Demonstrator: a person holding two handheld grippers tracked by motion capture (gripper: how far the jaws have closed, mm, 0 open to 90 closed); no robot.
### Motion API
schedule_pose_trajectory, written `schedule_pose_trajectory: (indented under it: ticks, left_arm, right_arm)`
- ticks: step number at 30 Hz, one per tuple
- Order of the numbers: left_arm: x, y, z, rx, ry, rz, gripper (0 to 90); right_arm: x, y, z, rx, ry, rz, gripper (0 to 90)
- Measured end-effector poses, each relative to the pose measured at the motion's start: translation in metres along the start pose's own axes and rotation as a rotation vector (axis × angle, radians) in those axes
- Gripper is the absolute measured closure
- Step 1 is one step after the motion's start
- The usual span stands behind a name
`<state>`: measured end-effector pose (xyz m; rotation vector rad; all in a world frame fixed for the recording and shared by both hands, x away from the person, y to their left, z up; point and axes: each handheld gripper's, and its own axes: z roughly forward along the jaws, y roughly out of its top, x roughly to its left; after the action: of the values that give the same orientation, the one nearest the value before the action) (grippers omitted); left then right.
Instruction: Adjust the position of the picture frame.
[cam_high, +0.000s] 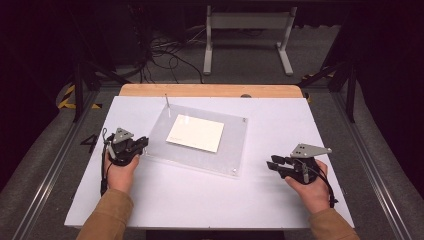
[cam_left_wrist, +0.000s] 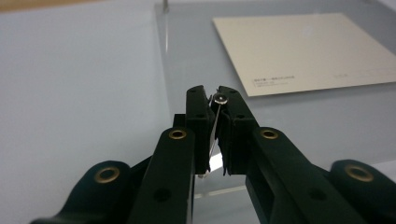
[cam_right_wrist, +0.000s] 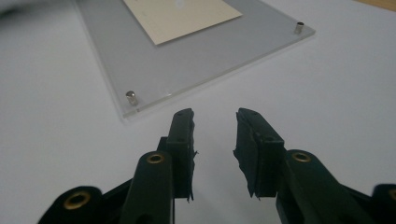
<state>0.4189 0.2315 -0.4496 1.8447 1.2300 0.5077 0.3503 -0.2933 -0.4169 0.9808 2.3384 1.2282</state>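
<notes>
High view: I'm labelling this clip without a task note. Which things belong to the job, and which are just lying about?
Probably in the job:
- clear plate
- cream card lying on it
- corner posts
- metal pin, held in the left gripper with its jaws shut
- right gripper, jaws open near the plate

Lying about:
- cables on the floor
- white stand behind the table

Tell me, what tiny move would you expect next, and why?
Probably the left gripper lifts or steadies the near corner of the clear plate: its jaws are closed on that corner, beside a small metal post. The right gripper is open and apart from the plate, near another post, so it may close in afterwards. The cream card lies on the plate.
</notes>
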Motion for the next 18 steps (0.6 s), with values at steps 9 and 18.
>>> schedule_pose_trajectory:
  ticks: [9, 18]
  left_arm:
    - [-0.005, -0.001, -0.004, -0.004, -0.012, 0.023, 45.6]
    - [-0.010, -0.008, -0.032, -0.058, -0.014, 0.031, 31.9]
  right_arm:
    - [0.015, 0.009, 0.018, 0.038, 0.077, -0.061, 67.7]
    - [0.033, 0.028, 0.052, 0.126, 0.193, -0.126, 68.0]
